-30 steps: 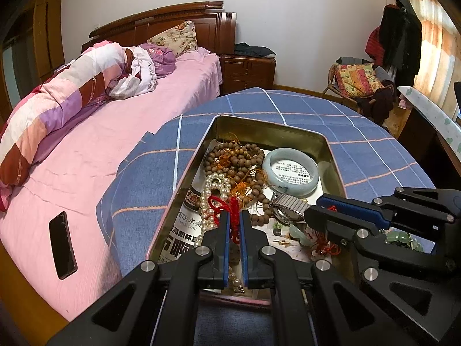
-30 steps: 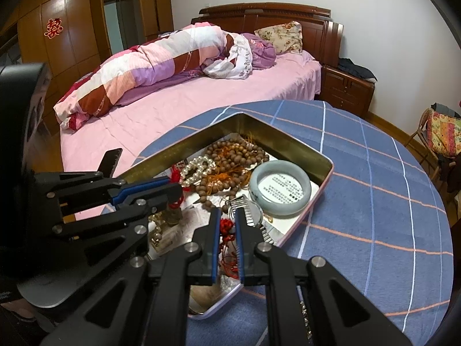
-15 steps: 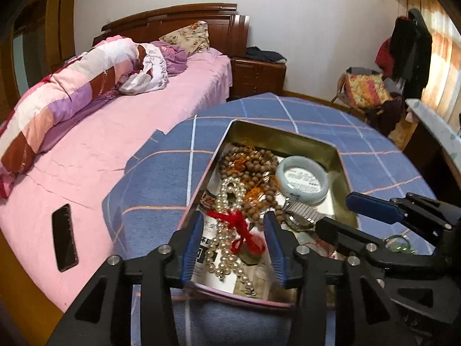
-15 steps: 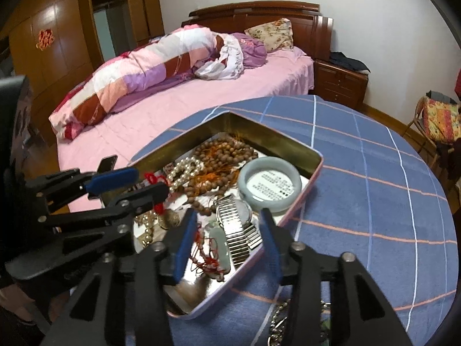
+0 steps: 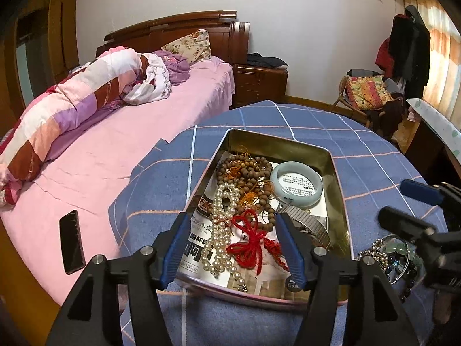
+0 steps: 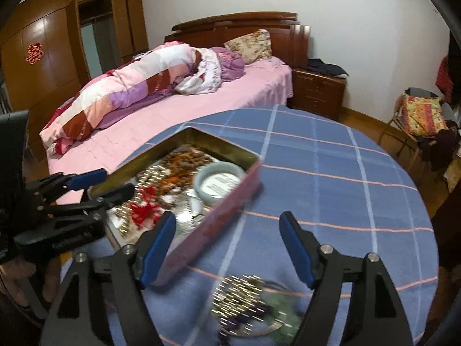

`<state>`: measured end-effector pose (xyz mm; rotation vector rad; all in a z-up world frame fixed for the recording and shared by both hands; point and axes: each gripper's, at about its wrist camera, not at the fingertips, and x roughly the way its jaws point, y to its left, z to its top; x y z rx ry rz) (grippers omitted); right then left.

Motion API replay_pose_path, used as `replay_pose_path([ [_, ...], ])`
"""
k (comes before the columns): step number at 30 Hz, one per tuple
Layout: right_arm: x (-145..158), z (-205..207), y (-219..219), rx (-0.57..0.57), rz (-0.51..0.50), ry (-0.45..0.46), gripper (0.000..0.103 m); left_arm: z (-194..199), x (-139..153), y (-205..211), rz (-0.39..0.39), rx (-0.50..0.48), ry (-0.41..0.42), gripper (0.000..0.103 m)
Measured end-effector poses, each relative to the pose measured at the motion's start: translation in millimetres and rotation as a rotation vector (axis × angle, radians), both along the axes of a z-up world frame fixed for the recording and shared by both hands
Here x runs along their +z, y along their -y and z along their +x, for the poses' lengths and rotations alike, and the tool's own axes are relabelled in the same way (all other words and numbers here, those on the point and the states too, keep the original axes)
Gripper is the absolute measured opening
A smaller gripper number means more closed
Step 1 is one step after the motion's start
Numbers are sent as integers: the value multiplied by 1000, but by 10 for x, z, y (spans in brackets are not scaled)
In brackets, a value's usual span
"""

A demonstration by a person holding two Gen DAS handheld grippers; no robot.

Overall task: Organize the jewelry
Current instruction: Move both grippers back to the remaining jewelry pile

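An open metal tin (image 5: 337, 190) on the blue checked table holds wooden beads (image 5: 245, 170), a pearl necklace (image 5: 222, 230), a pale jade bangle (image 5: 296, 183), a metal watch band (image 5: 308, 222) and a red knotted cord (image 5: 250, 245). My left gripper (image 5: 232, 225) hovers over the cord and pearls. Its jaws are opening and grip nothing. My right gripper (image 6: 227, 222) hangs over the tablecloth beside the tin's pink side wall (image 6: 219, 225), above a small glass dish of jewelry (image 6: 247, 302). Its jaws are opening too, with nothing between them. The dish (image 5: 394, 256) sits right of the tin.
A bed with a pink sheet (image 5: 100, 158) and a rolled quilt lies left of the table, with a dark phone (image 5: 72, 240) on it. A nightstand (image 5: 259, 80) stands beyond. A chair with a patterned cushion (image 5: 366, 92) is at the back right.
Both grippers went from shut to open. The left one let go of the red cord, which now lies in the tin. The right one released its red-corded piece and swung right, off the tin.
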<state>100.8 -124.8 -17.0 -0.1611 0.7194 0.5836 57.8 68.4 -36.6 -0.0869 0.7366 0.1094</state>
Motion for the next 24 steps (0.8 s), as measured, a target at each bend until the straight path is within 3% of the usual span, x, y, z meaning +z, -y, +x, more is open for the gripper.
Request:
replay_pose_path([
  [9,-69,-35,695,-139,-5,-26,79,-120,14,395,31,-53,-8,62],
  [16,-214,-112,832,-150,3,-67,79,-220,-39,633,60,-83,-30,62],
  [24,-284,-194,1095,-190,-24,-68,79,-335,32,1101,83,-229,2,62],
])
